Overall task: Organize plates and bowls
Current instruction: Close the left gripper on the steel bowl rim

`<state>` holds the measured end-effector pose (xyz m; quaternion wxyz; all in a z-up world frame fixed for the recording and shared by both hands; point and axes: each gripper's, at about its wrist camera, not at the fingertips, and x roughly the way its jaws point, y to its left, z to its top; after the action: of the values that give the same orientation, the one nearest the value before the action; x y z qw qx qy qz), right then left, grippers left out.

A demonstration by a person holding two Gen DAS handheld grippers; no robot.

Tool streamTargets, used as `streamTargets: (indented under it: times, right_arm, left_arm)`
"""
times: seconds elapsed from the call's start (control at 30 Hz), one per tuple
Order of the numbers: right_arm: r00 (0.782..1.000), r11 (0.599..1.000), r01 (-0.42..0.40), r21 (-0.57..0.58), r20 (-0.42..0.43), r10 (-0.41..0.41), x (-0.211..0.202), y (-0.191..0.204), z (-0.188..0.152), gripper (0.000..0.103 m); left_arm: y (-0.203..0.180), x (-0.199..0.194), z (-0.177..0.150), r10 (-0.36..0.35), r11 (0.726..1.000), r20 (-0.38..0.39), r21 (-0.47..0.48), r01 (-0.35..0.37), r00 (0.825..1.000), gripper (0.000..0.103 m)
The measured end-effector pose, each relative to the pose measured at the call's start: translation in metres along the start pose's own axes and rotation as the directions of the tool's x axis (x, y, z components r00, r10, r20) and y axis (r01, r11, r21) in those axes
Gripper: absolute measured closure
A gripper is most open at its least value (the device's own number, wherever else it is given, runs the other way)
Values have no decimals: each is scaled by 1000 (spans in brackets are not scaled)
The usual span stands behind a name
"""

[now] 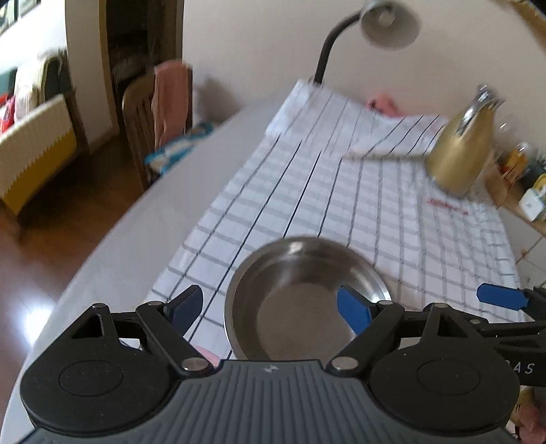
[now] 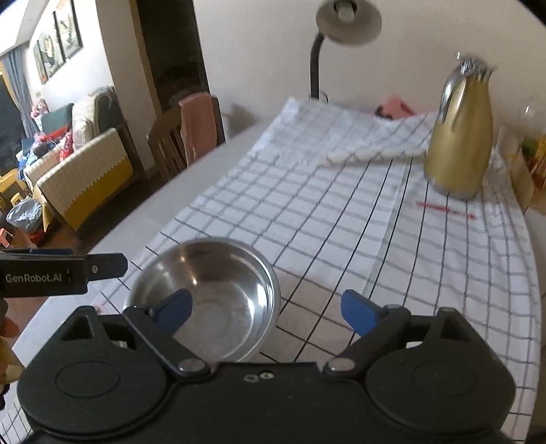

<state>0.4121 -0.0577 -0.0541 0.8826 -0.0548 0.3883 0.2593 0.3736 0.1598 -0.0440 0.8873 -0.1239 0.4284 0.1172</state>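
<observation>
A stainless steel bowl (image 1: 303, 293) stands upright on the checked cloth near the table's front edge; it also shows in the right wrist view (image 2: 208, 293). My left gripper (image 1: 271, 307) is open, its right finger over the bowl's inside and its left finger outside the rim. My right gripper (image 2: 266, 310) is open, its left finger over the bowl and its right finger over the cloth. Each gripper's finger shows at the edge of the other's view. No plates are in view.
A white checked cloth (image 2: 341, 211) covers the table. A gold thermos jug (image 2: 460, 136) stands at the back right, a desk lamp (image 2: 344, 20) at the back. Jars (image 1: 522, 164) sit far right. A wooden chair (image 2: 177, 136) with a pink towel stands left of the table.
</observation>
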Motion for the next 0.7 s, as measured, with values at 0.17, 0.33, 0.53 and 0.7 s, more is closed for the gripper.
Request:
streamTargets:
  times: [0.17, 0.33, 0.53, 0.7]
  right_arm:
    - [992, 996, 5, 84, -127, 6, 43, -12, -1, 24]
    - [976, 989, 17, 145, -217, 15, 72, -20, -10, 29]
    - [964, 982, 3, 191, -263, 48, 90, -20, -17, 48]
    - [962, 979, -8, 204, -266, 63, 92, -16, -18, 68]
  left_arm:
    - [8, 36, 1, 21, 998, -100, -51, -26, 995, 17]
    - [14, 55, 1, 29, 994, -138, -99, -43, 990, 18]
    - [14, 76, 2, 30, 992, -188, -117, -53, 982, 42]
    - [13, 81, 0, 68, 990, -181, -105, -88, 981, 57]
